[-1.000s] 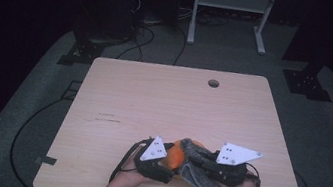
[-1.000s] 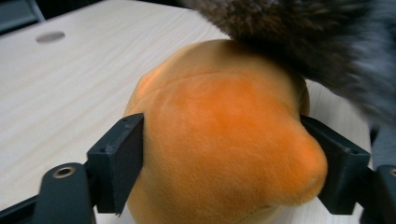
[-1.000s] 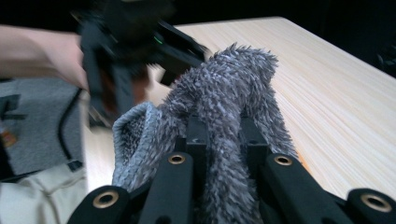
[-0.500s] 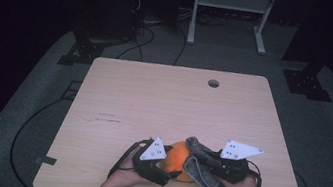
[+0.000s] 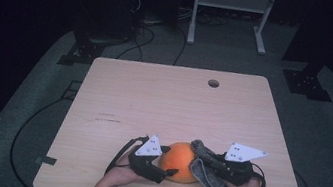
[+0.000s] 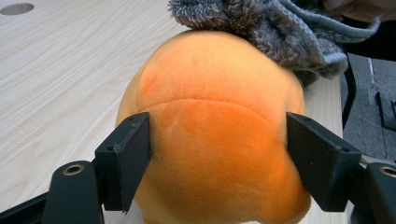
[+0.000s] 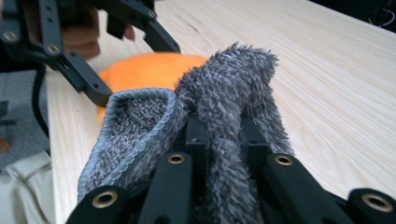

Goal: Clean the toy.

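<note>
An orange plush ball [image 5: 179, 161] rests on the wooden table [image 5: 168, 104] near its front edge. My left gripper [image 5: 170, 161] reaches it from the left. In the left gripper view its jaws [image 6: 218, 154] have just been closing and now press both sides of the ball [image 6: 215, 116]. My right gripper [image 5: 207, 161] comes from the right, shut on a grey fuzzy cloth [image 5: 207, 176]. In the right gripper view the cloth [image 7: 229, 79] is bunched between the jaws [image 7: 224, 135] and drapes over them. It lies against the far side of the ball [image 7: 149, 70].
A round cable hole [image 5: 213, 83] sits near the table's far edge. Beyond the table stand a white metal frame [image 5: 229, 2] and loose cables on the dark floor. The person's hands hold both grippers at the front edge.
The right gripper has sunk a little with the cloth, and more of the orange ball now shows beside it. The left hand has kept its place.
</note>
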